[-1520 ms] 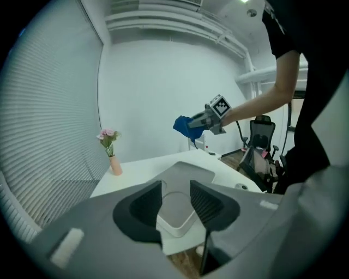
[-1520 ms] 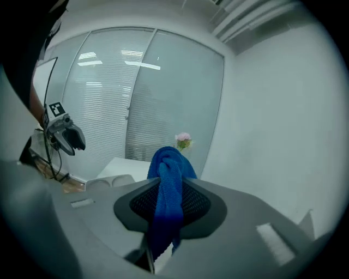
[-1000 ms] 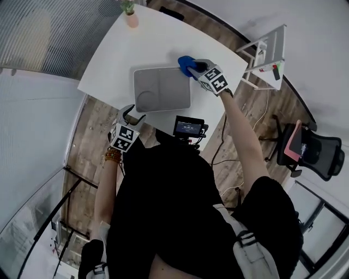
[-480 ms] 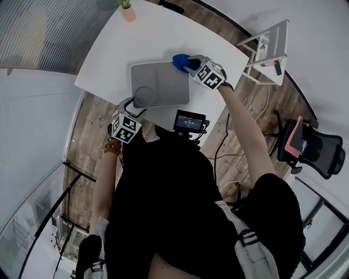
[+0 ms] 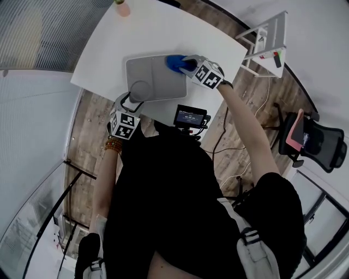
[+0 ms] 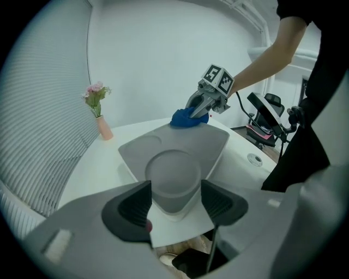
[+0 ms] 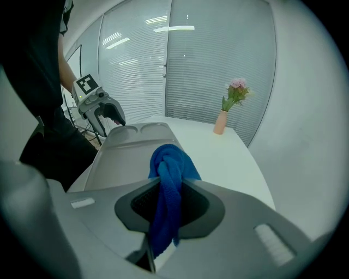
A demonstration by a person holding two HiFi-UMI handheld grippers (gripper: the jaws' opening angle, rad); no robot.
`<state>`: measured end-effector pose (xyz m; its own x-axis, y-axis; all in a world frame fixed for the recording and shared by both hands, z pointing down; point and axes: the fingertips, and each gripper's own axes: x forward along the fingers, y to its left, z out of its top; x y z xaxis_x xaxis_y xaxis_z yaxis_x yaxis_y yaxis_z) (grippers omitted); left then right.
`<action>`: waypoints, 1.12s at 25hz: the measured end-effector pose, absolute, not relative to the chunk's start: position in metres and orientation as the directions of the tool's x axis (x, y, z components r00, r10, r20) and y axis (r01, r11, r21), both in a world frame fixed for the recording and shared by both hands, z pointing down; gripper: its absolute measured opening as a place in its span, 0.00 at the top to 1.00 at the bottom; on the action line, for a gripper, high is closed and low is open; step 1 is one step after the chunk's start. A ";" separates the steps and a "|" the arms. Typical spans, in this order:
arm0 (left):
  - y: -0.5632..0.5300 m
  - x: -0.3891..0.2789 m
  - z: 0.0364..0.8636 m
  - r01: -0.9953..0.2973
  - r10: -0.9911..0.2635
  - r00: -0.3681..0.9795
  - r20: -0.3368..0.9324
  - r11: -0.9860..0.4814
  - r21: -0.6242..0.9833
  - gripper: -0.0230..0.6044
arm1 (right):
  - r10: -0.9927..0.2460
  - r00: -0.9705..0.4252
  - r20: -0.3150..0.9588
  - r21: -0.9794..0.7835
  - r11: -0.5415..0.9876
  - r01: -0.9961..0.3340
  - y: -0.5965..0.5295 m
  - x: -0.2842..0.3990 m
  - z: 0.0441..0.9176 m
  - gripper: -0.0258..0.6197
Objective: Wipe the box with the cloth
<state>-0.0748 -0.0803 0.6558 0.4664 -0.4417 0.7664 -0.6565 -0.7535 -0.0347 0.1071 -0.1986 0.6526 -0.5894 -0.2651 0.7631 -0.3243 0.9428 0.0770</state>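
A flat grey box (image 5: 155, 79) with a round recess lies on the white table (image 5: 212, 38). My right gripper (image 5: 185, 64) is shut on a bunched blue cloth (image 5: 174, 62) that rests on the box's far right part. In the right gripper view the cloth (image 7: 169, 163) hangs pinched between the jaws over the box (image 7: 131, 158). My left gripper (image 5: 131, 101) is at the box's near corner. Its jaws have just been closing. In the left gripper view that corner of the box (image 6: 180, 152) sits between the pads, which lie against its two sides.
A pink vase of flowers (image 5: 121, 6) stands at the table's far left corner. A small monitor (image 5: 189, 117) sits at the near table edge. A white rack (image 5: 267, 52) and a black office chair (image 5: 311, 144) stand on the floor to the right.
My right gripper has slid the cloth left, from the box's far right corner onto its top. The left gripper has stayed at the near corner.
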 end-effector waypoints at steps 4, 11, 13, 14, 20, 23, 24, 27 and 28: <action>-0.085 -0.078 0.661 -0.664 -0.447 0.467 0.763 -0.747 -0.032 0.33 | -0.253 -0.598 0.760 0.069 0.947 -0.313 -0.194 0.098 0.657 0.82; -0.078 -0.060 0.650 -0.672 -0.452 0.452 0.769 -0.739 -0.039 0.33 | -0.235 -0.610 0.757 0.047 0.950 -0.308 -0.172 0.114 0.647 0.82; -0.079 -0.061 0.651 -0.676 -0.451 0.447 0.773 -0.736 -0.039 0.33 | -0.230 -0.616 0.753 0.045 0.952 -0.301 -0.170 0.112 0.648 0.82; -0.079 -0.060 0.651 -0.677 -0.450 0.446 0.774 -0.735 -0.038 0.33 | -0.228 -0.620 0.751 0.043 0.954 -0.298 -0.168 0.112 0.648 0.82; -0.079 -0.062 0.651 -0.681 -0.448 0.441 0.778 -0.732 -0.036 0.33 | -0.200 -0.629 0.751 0.025 0.961 -0.275 -0.150 0.108 0.649 0.82; -0.078 -0.065 0.650 -0.683 -0.446 0.436 0.782 -0.730 -0.036 0.33 | -0.191 -0.637 0.747 0.020 0.964 -0.266 -0.141 0.104 0.648 0.82; -0.078 -0.065 0.650 -0.683 -0.445 0.435 0.783 -0.729 -0.036 0.33 | -0.190 -0.637 0.747 0.016 0.963 -0.268 -0.138 0.104 0.648 0.82; -0.078 -0.066 0.650 -0.684 -0.439 0.430 0.789 -0.728 -0.033 0.33 | -0.186 -0.640 0.746 0.007 0.962 -0.272 -0.130 0.104 0.649 0.82; -0.079 -0.066 0.650 -0.684 -0.437 0.428 0.791 -0.729 -0.032 0.33 | -0.186 -0.642 0.744 0.006 0.962 -0.271 -0.127 0.103 0.649 0.82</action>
<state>-0.0663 -0.0786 0.6504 0.4284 -0.4367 0.7911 -0.6843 -0.7285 -0.0316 0.1032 -0.1273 0.6485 -0.6418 -0.1856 0.7441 -0.2713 0.9625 0.0061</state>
